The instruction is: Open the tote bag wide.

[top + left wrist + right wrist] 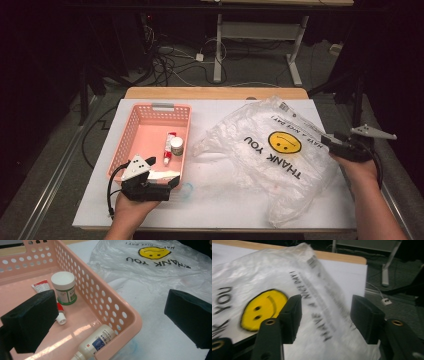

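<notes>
Bag: clear crinkled plastic bag with yellow smiley lies flat on the white tabletop, right of the pink perforated basket.
Right hand-held gripper: released, jaws parted over the bag's edge.
Left hand-held gripper: released, straddling the basket's corner.
Tip: pinch one bag layer at its mouth, then lift it open.

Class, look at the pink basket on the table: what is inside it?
Inside the basket lie a white-lidded jar, a red-and-white tube and a white bottle along the near wall. The left tool's jaw covers part of the tube.
</notes>
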`<state>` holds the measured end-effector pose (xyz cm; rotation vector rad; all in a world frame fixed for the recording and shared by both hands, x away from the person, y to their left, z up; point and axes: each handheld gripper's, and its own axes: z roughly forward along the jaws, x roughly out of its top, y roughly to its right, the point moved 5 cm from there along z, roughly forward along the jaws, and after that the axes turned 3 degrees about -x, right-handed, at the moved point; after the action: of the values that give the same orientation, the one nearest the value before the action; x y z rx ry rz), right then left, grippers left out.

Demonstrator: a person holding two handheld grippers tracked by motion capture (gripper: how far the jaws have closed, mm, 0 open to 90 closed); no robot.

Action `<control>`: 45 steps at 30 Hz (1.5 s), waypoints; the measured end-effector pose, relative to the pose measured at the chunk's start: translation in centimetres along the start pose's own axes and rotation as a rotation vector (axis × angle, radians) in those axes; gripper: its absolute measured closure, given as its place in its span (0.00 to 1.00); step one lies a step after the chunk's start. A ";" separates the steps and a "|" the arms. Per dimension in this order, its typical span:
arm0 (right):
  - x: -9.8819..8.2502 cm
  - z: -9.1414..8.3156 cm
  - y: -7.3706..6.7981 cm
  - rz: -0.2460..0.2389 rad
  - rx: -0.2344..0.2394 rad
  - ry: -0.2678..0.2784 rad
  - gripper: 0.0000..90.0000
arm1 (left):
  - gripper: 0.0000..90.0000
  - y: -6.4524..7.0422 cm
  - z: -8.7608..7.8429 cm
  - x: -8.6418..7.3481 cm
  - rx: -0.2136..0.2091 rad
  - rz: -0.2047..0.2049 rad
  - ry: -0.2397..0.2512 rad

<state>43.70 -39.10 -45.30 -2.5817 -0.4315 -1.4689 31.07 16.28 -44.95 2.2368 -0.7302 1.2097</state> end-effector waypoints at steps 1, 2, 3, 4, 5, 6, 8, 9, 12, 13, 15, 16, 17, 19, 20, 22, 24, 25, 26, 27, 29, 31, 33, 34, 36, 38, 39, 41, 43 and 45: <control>0.0 0.0 0.0 0.000 0.000 0.000 0.46 | 0.00 0.0 0.0 0.0 -0.001 0.000 0.005; -1.1 -1.0 -0.9 0.005 0.018 0.005 0.44 | 0.00 0.1 0.0 0.1 0.000 0.004 0.006; -1.1 -1.0 -0.9 0.005 0.018 0.005 0.44 | 0.00 0.1 -0.1 0.1 0.001 0.009 0.008; -1.7 -1.4 -1.4 0.009 0.029 0.004 0.43 | 0.00 0.1 -0.1 0.1 0.001 0.016 0.013; -2.2 -1.8 -1.8 0.012 0.036 0.005 0.41 | 0.00 0.1 -0.1 0.1 0.009 0.025 0.012; -2.7 -2.2 -2.2 0.017 0.040 0.004 0.40 | 0.00 0.0 -0.1 0.1 0.014 0.035 0.012; -4.0 -3.2 -3.6 0.001 0.042 -0.021 0.36 | 0.00 0.0 -0.1 -0.1 0.014 0.040 0.012; -4.3 -3.6 -4.0 0.000 0.055 -0.019 0.35 | 0.00 -0.1 -0.1 -0.2 0.012 0.038 0.015; -4.9 -4.2 -4.5 0.000 0.058 -0.015 0.32 | 0.00 -0.2 -0.1 -0.4 0.009 0.034 0.011; -5.2 -4.5 -4.7 -0.003 0.063 -0.018 0.30 | 0.00 -0.2 -0.1 -0.3 0.012 0.028 0.013; -5.7 -4.9 -4.9 -0.004 0.070 -0.014 0.24 | 0.00 -0.3 -0.2 -0.3 0.009 0.027 0.013; -6.0 -5.2 -5.0 -0.006 0.073 -0.004 0.20 | 0.00 -0.3 -0.3 -0.3 0.006 0.027 0.013; -6.1 -5.3 -5.0 -0.012 0.076 -0.004 0.18 | 0.00 -0.3 -0.3 -0.3 0.003 0.026 0.013; -6.2 -5.5 -5.0 -0.007 0.081 -0.002 0.16 | 0.00 -0.4 -0.4 -0.3 0.005 0.019 0.004; -6.2 -5.5 -5.1 0.004 0.092 0.003 0.14 | 0.00 -0.5 -0.6 -0.3 0.009 0.020 0.006; -6.4 -5.5 -5.3 0.008 0.109 -0.007 0.05 | 0.00 -0.7 -0.8 -0.3 0.020 0.020 0.008; -6.5 -5.3 -5.5 0.010 0.121 -0.021 0.00 | 0.00 -1.0 -1.0 -0.3 0.043 0.019 0.022; -6.5 -5.2 -5.6 0.012 0.114 -0.022 0.00 | 0.00 -1.1 -1.0 -0.3 0.051 0.022 0.024; -6.4 -5.1 -5.8 0.012 0.106 -0.024 0.00 | 0.00 -1.2 -1.0 -0.4 0.048 0.019 0.021; -6.4 -5.0 -5.9 0.005 0.106 -0.025 0.00 | 0.00 -1.2 -1.0 -0.4 0.046 0.015 0.017; -6.3 -4.9 -6.3 -0.008 0.110 -0.027 0.00 | 0.00 -1.3 -1.0 -0.5 0.041 0.005 0.013; -6.2 -4.8 -6.6 -0.019 0.117 -0.022 0.00 | 0.00 -1.4 -0.9 -0.6 0.027 -0.014 0.002; -6.0 -4.9 -6.9 -0.023 0.126 -0.014 0.00 | 0.00 -1.4 -0.8 -0.6 0.011 -0.023 -0.004; -5.9 -4.9 -7.1 -0.025 0.132 -0.010 0.00 | 0.00 -1.4 -0.8 -0.6 0.008 -0.021 -0.011; -5.4 -5.0 -7.9 -0.026 0.149 0.009 0.00 | 0.00 -1.2 -0.7 -0.6 -0.001 -0.019 -0.017; -4.9 -5.1 -8.7 -0.042 0.161 0.025 0.00 | 0.00 -1.0 -0.7 -0.6 0.002 -0.015 -0.016; -4.6 -5.1 -9.2 -0.046 0.169 0.032 0.00 | 0.00 -0.9 -0.7 -0.6 0.001 -0.011 -0.016; -4.0 -5.0 -9.9 -0.062 0.171 0.044 0.00 | 0.00 -0.8 -0.6 -0.6 0.000 -0.003 -0.018; -3.5 -4.9 -10.5 -0.071 0.178 0.056 0.00 | 0.00 -0.7 -0.5 -0.7 -0.007 -0.003 -0.015; -2.9 -4.7 -11.0 -0.078 0.188 0.062 0.00 | 0.00 -0.6 -0.4 -0.7 -0.005 0.005 -0.015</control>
<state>34.99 -30.42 -45.59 -2.3924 -0.6356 -1.4515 30.88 17.09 -45.42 2.2437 -0.7439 1.1932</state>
